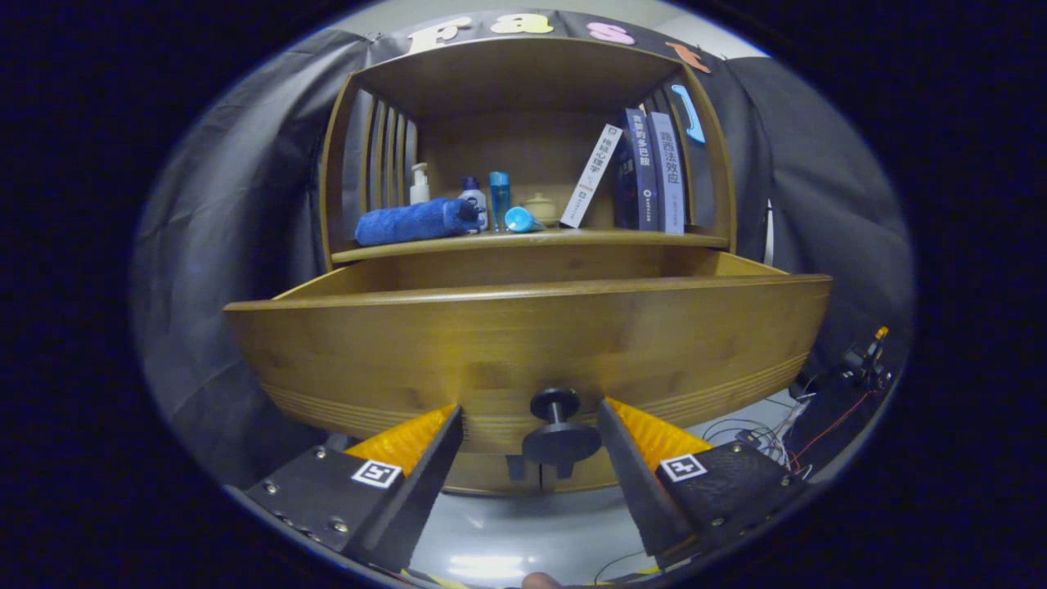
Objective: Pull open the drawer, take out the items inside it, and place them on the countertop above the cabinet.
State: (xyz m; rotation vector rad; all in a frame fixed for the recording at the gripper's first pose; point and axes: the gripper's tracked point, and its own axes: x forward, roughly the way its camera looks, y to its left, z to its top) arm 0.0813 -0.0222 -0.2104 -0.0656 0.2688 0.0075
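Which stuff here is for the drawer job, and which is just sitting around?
For the job:
- drawer, pulled out
- its knob, between the open jaws, untouched
- gripper
- countertop

Just sitting around:
- blue towel
- bottles
- blue cup, on its side
- small pot
- books
- wires

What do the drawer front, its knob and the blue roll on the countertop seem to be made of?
Drawer front: bamboo or wood, by its jointed grain and satin sheen. Knob: dark and smooth, plastic or metal, sitting between the open tongs. Blue roll: fuzzy fabric, likely a towel.
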